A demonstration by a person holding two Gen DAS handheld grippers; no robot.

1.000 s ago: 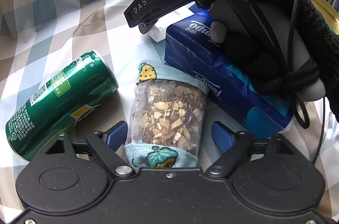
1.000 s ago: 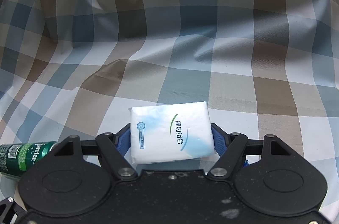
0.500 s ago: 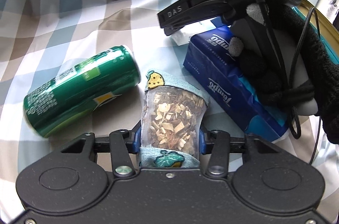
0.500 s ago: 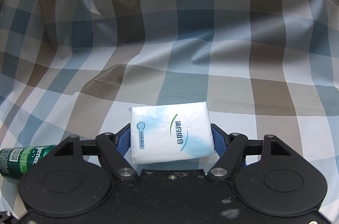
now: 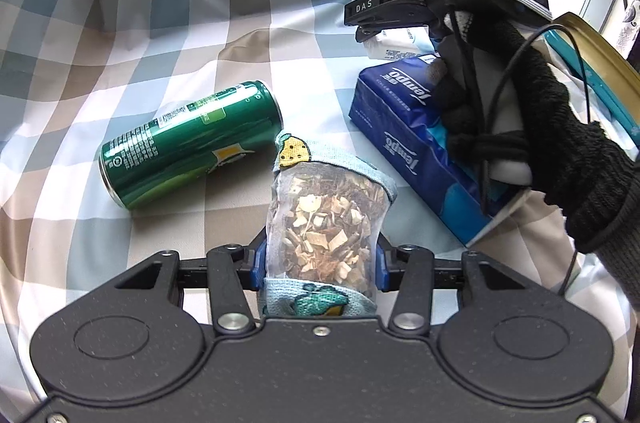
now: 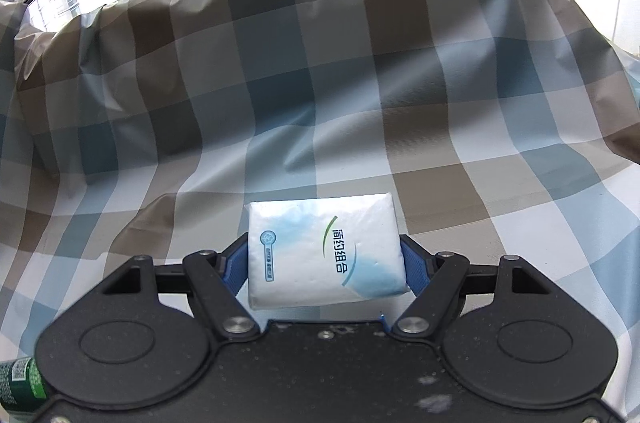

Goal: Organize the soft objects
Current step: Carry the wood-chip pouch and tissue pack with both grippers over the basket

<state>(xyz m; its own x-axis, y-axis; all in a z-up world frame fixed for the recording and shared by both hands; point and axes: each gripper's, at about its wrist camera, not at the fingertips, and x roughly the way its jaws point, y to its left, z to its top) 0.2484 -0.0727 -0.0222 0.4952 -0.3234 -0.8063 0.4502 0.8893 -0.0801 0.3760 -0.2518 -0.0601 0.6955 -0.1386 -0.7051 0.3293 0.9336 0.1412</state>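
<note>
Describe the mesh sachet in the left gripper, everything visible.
The sachet is a see-through mesh pouch filled with tan and brown dried chips, trimmed at both ends with pale blue cartoon-print fabric. The left gripper is shut on its sides near the lower end. Its far end points toward the green can and looks raised off the checked cloth.
</note>
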